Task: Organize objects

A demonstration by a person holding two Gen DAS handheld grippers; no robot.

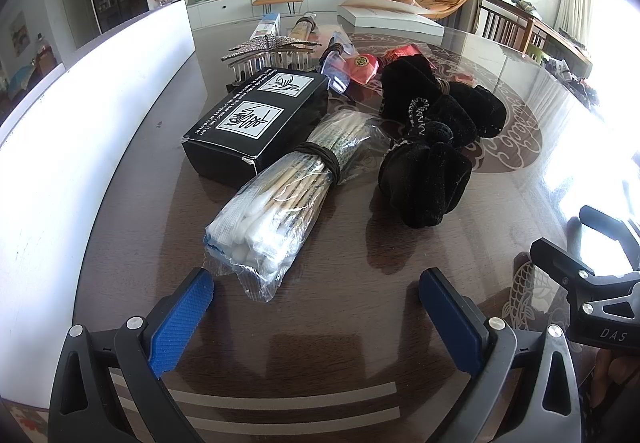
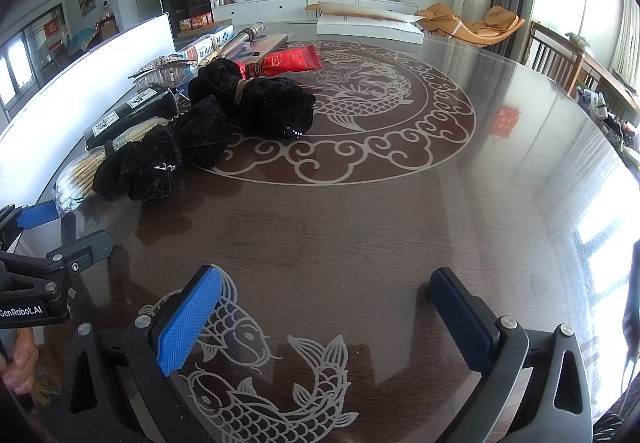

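Observation:
A clear bag of cotton swabs (image 1: 280, 199) bound with a dark band lies just ahead of my open, empty left gripper (image 1: 316, 283). Behind it sits a black box (image 1: 256, 123) with white labels. Two black velvet scrunchies (image 1: 432, 147) lie to its right; they also show in the right wrist view (image 2: 200, 139). A rhinestone hair claw (image 1: 268, 51) lies further back. My right gripper (image 2: 328, 283) is open and empty over the fish pattern on the table, right of the pile. The swabs (image 2: 76, 179) and box (image 2: 132, 111) show at its left.
A white bin wall (image 1: 80, 147) runs along the table's left side. Red packets (image 2: 292, 61), a tube (image 2: 244, 35) and small boxes (image 2: 208, 43) lie at the back of the pile. A white flat box (image 2: 368, 27) sits at the table's far edge. Chairs (image 2: 560, 59) stand at the right.

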